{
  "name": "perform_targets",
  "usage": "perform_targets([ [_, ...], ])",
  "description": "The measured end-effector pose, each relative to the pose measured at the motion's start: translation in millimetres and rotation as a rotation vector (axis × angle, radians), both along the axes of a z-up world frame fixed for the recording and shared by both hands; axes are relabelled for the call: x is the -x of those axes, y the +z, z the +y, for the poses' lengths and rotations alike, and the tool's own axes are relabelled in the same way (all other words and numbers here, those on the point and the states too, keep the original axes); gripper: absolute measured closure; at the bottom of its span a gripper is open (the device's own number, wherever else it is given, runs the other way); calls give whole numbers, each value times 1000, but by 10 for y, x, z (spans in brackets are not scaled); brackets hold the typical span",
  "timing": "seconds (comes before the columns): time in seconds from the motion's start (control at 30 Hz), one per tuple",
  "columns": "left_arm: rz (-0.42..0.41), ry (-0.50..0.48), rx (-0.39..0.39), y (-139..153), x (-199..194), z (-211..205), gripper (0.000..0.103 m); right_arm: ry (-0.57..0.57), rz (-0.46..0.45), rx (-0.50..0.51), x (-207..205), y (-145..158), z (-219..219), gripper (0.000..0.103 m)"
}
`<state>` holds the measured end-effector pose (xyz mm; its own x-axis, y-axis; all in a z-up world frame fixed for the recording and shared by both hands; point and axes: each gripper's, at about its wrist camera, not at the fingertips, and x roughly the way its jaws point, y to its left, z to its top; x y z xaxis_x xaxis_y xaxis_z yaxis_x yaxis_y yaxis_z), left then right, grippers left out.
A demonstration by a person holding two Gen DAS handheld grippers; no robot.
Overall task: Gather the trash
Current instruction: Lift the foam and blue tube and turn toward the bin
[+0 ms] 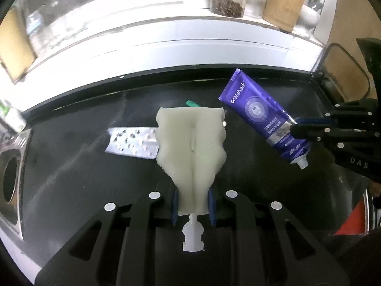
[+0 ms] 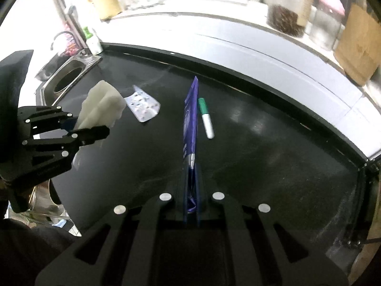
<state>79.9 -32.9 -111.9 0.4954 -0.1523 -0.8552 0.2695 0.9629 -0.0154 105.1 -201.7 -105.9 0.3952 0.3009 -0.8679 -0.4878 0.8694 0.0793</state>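
My left gripper [image 1: 193, 201] is shut on the narrow end of a crumpled white foam piece [image 1: 190, 138], which it holds above the black countertop [image 1: 71, 171]. My right gripper [image 2: 191, 190] is shut on the cap end of a purple toothpaste tube [image 2: 191, 119], also lifted off the counter. In the left wrist view the tube [image 1: 257, 112] hangs slanted from the right gripper [image 1: 294, 126]. The right wrist view shows the left gripper [image 2: 89, 130] with the foam [image 2: 102, 107] at the left. A silver blister pack [image 2: 142, 107] and a green-capped marker [image 2: 206, 119] lie on the counter.
A steel sink [image 2: 69, 81] is set into the counter's left end, with a green-capped bottle [image 2: 91, 40] beside it. Behind the counter runs a white ledge [image 1: 166, 47] carrying a jar of dark beans [image 1: 227, 4] and a wooden utensil holder [image 1: 283, 7].
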Motion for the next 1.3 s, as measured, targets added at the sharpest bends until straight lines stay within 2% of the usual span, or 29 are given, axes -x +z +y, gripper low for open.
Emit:
perform_targets([
  [0.27,-23,39,-18,106,377,148,84,26,-22,8,353,114,182,97],
  [0.47,-42,70,-27,164,562,322,84,53,-42,14,466,184,330,97],
  [0.7,-64,196,-25,262,847,807,84,165,-75,11,599,330,872,97],
  [0.93,-74,463,-58,243,1558,1738,84,397,-83,-25,885,394,1986,97],
  [1.07,-47,658,-63,111,2121,2358,84,592,-52,-53,1230,345,2866,97],
  [1.23,21,895,-45,-221,2834,3097,84,812,19,-70,1817,100,3918,97],
  [1.3,49,968,-37,-397,3086,3366,84,895,71,-66,2092,-102,4381,97],
])
